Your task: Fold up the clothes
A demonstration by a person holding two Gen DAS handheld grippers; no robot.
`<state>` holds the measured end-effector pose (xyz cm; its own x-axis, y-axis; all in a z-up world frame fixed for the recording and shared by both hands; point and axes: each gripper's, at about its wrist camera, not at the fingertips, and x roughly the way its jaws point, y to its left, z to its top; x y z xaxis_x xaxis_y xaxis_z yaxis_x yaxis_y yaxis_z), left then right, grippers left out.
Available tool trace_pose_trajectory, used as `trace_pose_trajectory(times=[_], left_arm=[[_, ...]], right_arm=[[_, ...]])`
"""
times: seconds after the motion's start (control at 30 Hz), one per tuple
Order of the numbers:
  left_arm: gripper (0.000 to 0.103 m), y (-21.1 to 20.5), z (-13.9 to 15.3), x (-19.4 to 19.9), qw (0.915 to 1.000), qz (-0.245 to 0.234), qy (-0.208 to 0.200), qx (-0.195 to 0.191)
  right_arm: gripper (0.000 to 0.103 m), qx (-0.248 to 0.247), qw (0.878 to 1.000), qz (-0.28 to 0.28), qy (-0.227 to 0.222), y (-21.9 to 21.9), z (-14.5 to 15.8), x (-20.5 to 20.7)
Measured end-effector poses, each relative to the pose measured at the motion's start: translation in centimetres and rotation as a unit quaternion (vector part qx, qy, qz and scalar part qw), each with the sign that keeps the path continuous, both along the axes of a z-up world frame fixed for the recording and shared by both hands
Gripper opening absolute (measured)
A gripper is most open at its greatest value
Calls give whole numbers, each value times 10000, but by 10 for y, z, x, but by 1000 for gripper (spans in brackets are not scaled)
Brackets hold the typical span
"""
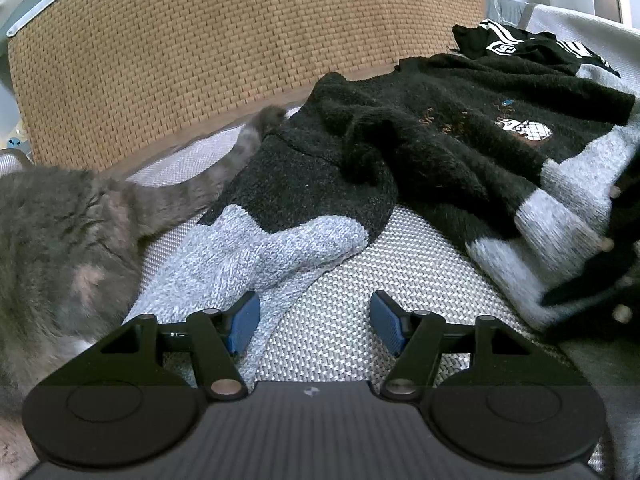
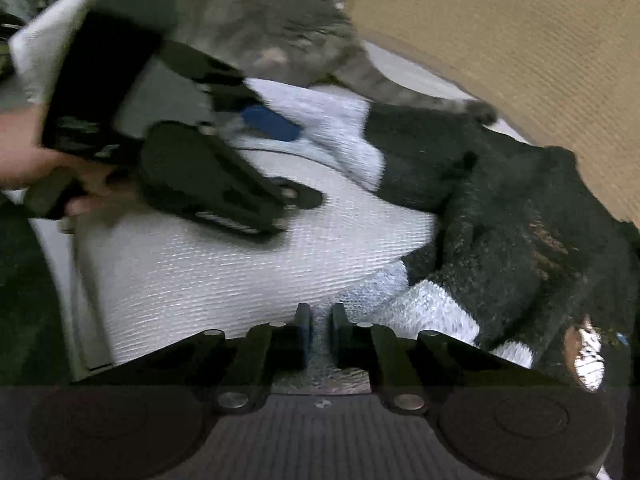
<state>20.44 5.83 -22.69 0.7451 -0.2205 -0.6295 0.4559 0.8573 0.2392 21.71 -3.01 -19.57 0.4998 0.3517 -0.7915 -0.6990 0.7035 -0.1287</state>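
A fuzzy black sweater [image 1: 440, 136] with grey-white cuffs and hem lies rumpled on a white woven cushion [image 1: 352, 280]. Its sleeve with a grey cuff [image 1: 256, 252] stretches toward my left gripper [image 1: 314, 320], which is open with the cuff's edge by the left blue pad. In the right wrist view the sweater [image 2: 500, 208] lies at right and the left gripper [image 2: 224, 160] hovers over the cuff [image 2: 340, 132]. My right gripper [image 2: 319, 336] has its jaws close together with a narrow gap and nothing between them, low over the cushion [image 2: 240, 264] near the grey hem [image 2: 424, 304].
A grey tabby cat [image 1: 60, 240] sits at the left, its tail [image 1: 240, 152] reaching to the sweater; it also shows in the right wrist view [image 2: 272, 28]. A woven tan backrest [image 1: 240, 40] stands behind. A black garment with white stripes [image 1: 520, 44] lies at the back right.
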Motion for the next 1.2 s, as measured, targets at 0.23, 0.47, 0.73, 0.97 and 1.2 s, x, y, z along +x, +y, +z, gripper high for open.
trace_pose_trajectory(times=[0.23, 0.47, 0.73, 0.97, 1.2], left_arm=[[67, 1, 0, 1, 10000, 30, -18, -48], [67, -3, 2, 0, 9999, 4, -106, 36], [65, -5, 2, -2, 9998, -54, -157, 75], [58, -17, 7, -9, 9986, -428, -298, 110], [53, -21, 11, 11, 9979, -351, -221, -499]], right_arm=[[0, 260, 9985, 447, 194, -7, 3, -30], [9, 476, 9967, 638, 136, -11, 8, -53], [35, 633, 9959, -213, -602, -65, 28, -47], [35, 667, 9862, -1261, -835, -143, 39, 0], [40, 694, 9636, -2369, -1022, -223, 54, 81]])
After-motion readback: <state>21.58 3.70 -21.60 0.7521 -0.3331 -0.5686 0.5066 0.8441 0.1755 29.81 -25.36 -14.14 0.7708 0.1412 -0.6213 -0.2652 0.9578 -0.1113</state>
